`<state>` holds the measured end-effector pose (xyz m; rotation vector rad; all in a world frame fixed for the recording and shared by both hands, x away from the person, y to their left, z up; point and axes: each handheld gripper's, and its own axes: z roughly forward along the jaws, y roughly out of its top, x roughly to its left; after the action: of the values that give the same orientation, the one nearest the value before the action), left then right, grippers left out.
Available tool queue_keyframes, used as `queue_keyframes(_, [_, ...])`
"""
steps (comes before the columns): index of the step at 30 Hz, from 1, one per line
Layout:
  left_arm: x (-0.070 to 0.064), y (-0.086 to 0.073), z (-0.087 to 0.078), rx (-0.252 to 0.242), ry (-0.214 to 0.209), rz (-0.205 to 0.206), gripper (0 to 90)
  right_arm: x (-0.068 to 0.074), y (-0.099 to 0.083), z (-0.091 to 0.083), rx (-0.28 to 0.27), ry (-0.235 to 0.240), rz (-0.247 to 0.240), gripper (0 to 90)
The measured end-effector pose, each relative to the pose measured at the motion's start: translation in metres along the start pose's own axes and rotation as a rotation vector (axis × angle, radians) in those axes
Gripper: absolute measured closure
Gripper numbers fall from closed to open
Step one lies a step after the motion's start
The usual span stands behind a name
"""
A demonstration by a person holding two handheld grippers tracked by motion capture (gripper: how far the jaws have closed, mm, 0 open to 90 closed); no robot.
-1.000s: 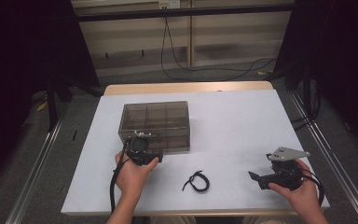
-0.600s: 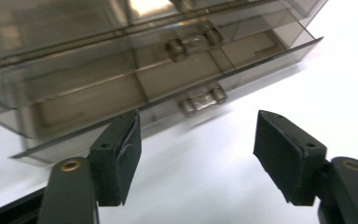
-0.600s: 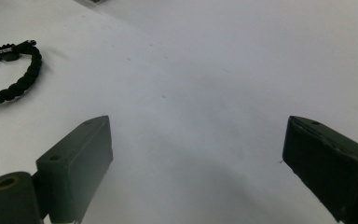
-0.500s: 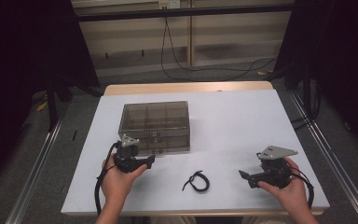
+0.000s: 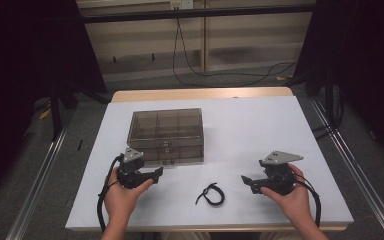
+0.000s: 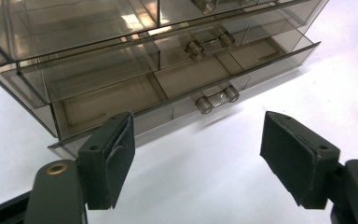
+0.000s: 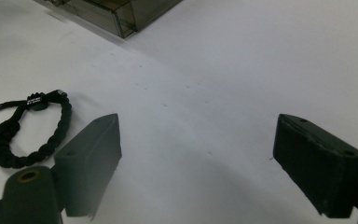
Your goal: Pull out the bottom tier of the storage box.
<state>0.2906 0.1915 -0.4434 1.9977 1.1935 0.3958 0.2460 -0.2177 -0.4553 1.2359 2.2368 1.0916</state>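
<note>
My left tool (image 6: 200,158) is wide, facing the bottom drawer's knob (image 6: 217,98); center it squarely before closing (right tool (image 7: 200,163) wide too).

Brightly and evenly lit from overhead; dark surroundings; soft shadows on the white desk (image 5: 250,130); blurred near jaws; mild glare.

White table (image 5: 260,125): smoked drawer box (image 5: 166,135) ahead of left jaws; black braided bracelet (image 5: 211,194) beside right jaws.
</note>
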Motion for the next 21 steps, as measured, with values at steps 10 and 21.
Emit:
queue_keyframes(10, [0.009,-0.005,-0.007,0.002,-0.008,0.022,26.5,0.010,0.015,0.021,-0.018,0.014,0.038,21.3])
queue_keyframes(21, [0.015,-0.007,-0.008,0.011,-0.002,0.006,26.2,0.025,0.033,0.036,-0.002,0.059,-0.008,26.2])
